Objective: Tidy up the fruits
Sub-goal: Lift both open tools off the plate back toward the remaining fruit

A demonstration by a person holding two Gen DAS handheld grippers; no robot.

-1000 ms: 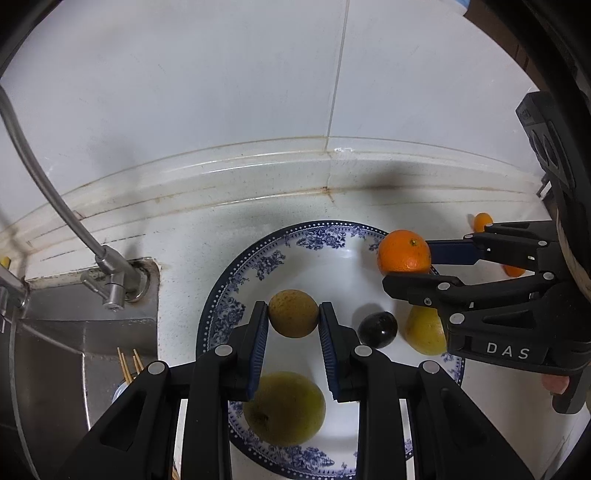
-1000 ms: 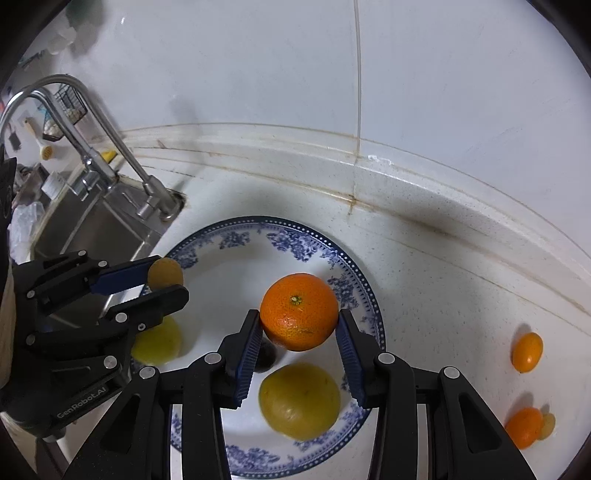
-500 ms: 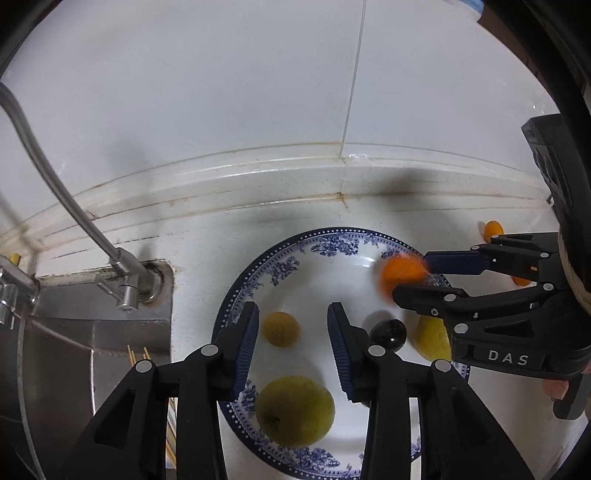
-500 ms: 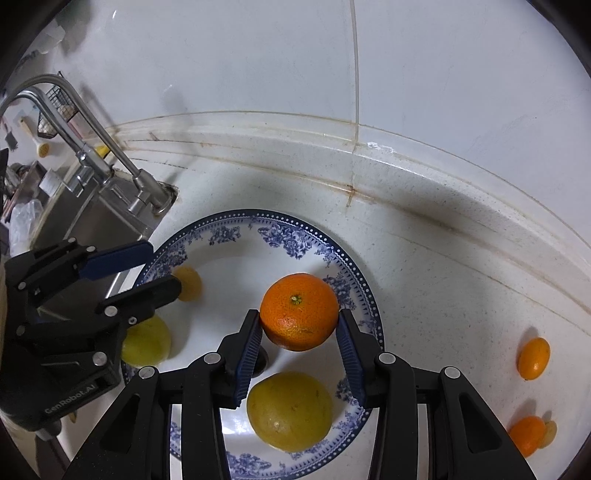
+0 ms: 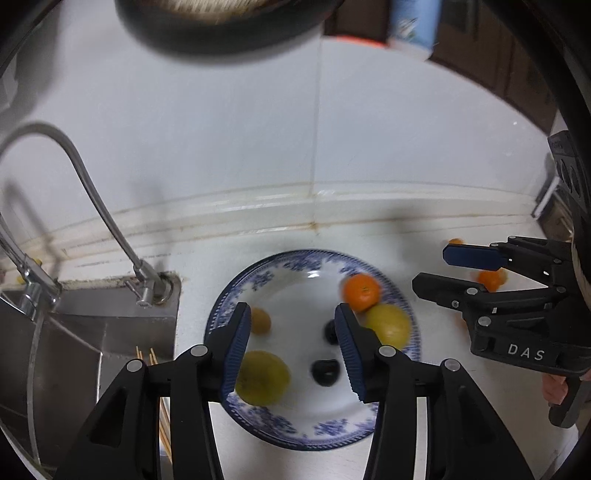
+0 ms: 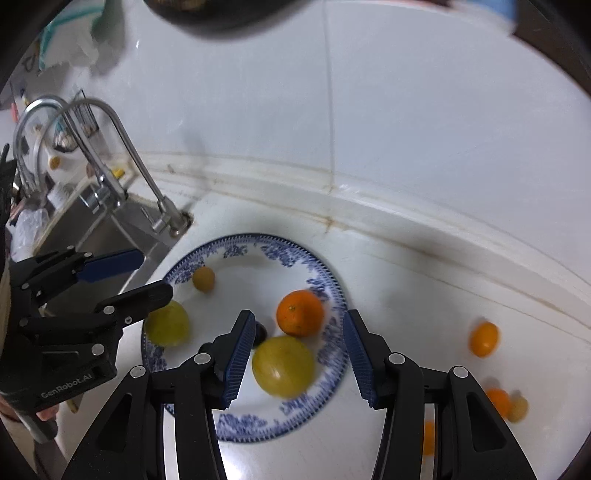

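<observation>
A blue-patterned white plate (image 5: 291, 424) (image 6: 255, 428) lies on the white counter. On it are an orange (image 5: 361, 292) (image 6: 300, 312), two yellow-green fruits (image 5: 388, 328) (image 5: 261, 377) (image 6: 283, 365) (image 6: 168, 323), a small brown fruit (image 5: 259, 320) (image 6: 203, 278) and dark small fruits (image 5: 325, 372). My left gripper (image 5: 291, 347) (image 6: 131, 275) is open and empty above the plate. My right gripper (image 6: 297, 354) (image 5: 439, 269) is open and empty, raised above the plate's right side.
A steel sink (image 5: 74, 350) with a curved faucet (image 5: 110, 229) sits left of the plate. Small orange fruits (image 6: 484, 339) (image 6: 498, 402) lie on the counter to the right. A tiled wall stands behind. A dark pan hangs at the top (image 5: 221, 26).
Both grippers have opened wider and risen away from the plate. The right one has let go of the orange, which now lies on the plate. The brown fruit stays on the plate.
</observation>
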